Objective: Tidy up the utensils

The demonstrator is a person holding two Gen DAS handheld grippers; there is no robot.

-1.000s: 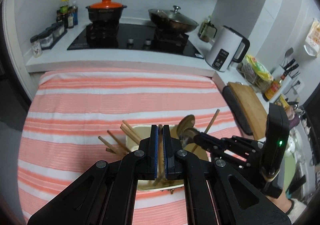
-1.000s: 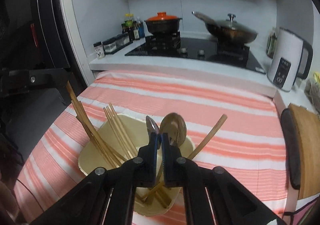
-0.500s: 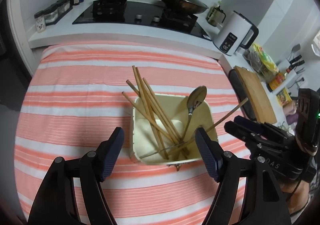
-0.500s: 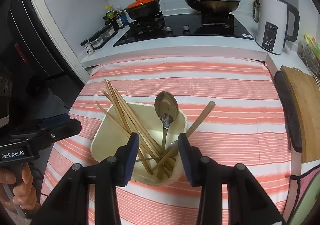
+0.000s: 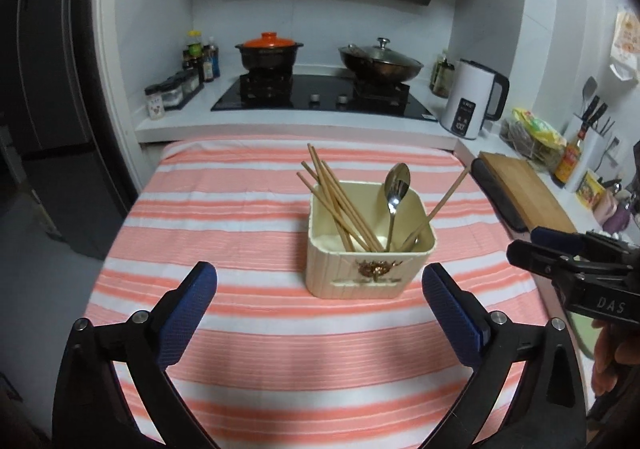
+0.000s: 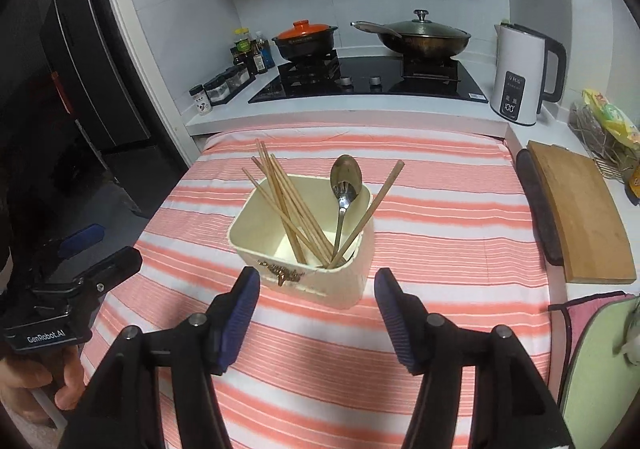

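Observation:
A cream square holder (image 5: 370, 273) (image 6: 316, 281) stands on the striped cloth. Several wooden chopsticks (image 5: 336, 201) (image 6: 286, 201) lean in it, beside a metal spoon (image 5: 396, 185) (image 6: 345, 185) and one more chopstick (image 5: 446, 193) (image 6: 370, 209) leaning right. My left gripper (image 5: 319, 281) hangs in front of the holder, its jaws opening wide with nothing between them. My right gripper (image 6: 316, 285) also sits just short of the holder, its jaws opening, its pads clear of the holder's front wall. Each gripper shows at the edge of the other's view, held by a hand.
The pink-and-white striped cloth (image 5: 248, 329) covers the table. Behind it is a counter with a stove, an orange-lidded pot (image 5: 269, 53), a lidded wok (image 5: 380, 63) and a white kettle (image 5: 472, 105). A wooden cutting board (image 6: 576, 209) lies to the right.
Both grippers let go of the utensils, opened and drew back from the holder. The chopsticks and spoon now rest in the holder on their own.

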